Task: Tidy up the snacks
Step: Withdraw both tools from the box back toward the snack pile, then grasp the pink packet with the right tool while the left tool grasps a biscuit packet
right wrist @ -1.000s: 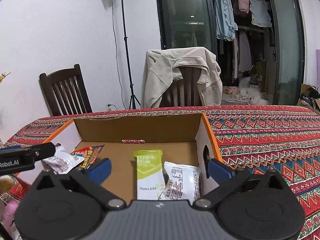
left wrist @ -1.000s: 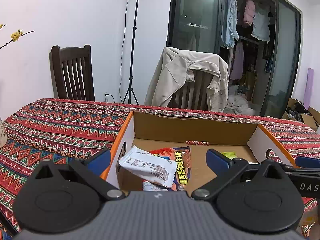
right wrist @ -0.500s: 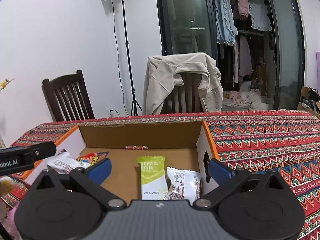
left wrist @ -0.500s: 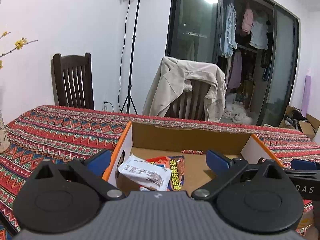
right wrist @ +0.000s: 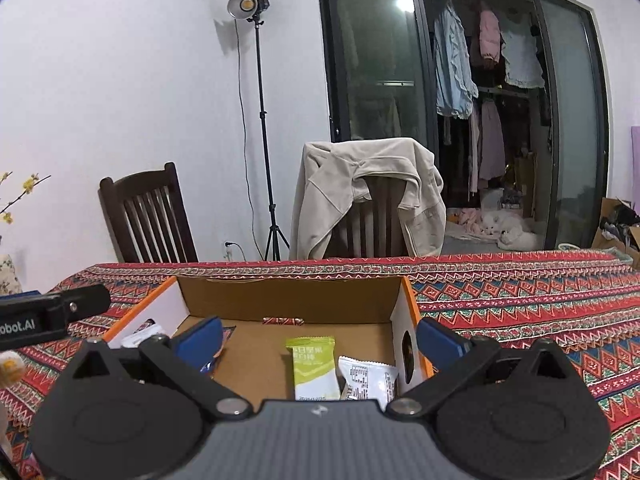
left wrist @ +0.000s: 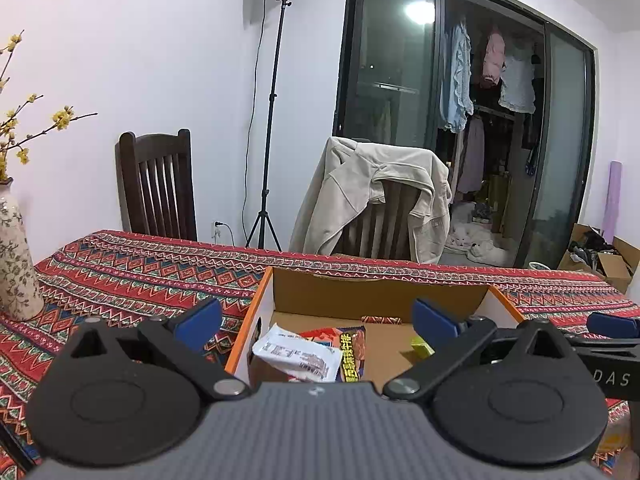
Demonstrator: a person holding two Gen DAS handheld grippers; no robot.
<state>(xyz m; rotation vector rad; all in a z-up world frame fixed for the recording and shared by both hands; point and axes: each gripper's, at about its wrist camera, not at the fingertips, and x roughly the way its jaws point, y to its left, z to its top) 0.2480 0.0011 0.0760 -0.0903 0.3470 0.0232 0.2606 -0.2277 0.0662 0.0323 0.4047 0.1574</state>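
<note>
An open cardboard box (left wrist: 376,292) (right wrist: 288,296) with orange edges sits on the patterned tablecloth. Inside, on the left, a white snack packet (left wrist: 298,356) lies over a red and black packet (left wrist: 352,350). On the right lie a green and white bar (right wrist: 314,368) and a white packet (right wrist: 366,378). A small red wrapper (right wrist: 283,321) rests by the back wall. My left gripper (left wrist: 316,320) is open, held above the box's left front. My right gripper (right wrist: 320,338) is open too, above the right front, with nothing between its fingers.
A patterned vase (left wrist: 16,256) with yellow-flowered branches stands on the table at the left. Behind the table are a dark wooden chair (left wrist: 158,188), a chair draped with a beige jacket (left wrist: 376,204) and a light stand (left wrist: 272,120). Tablecloth (right wrist: 540,304) stretches to the right.
Both grippers have risen and drawn back from the box, so the box and its snacks sit lower in both views. Both stay open and empty.
</note>
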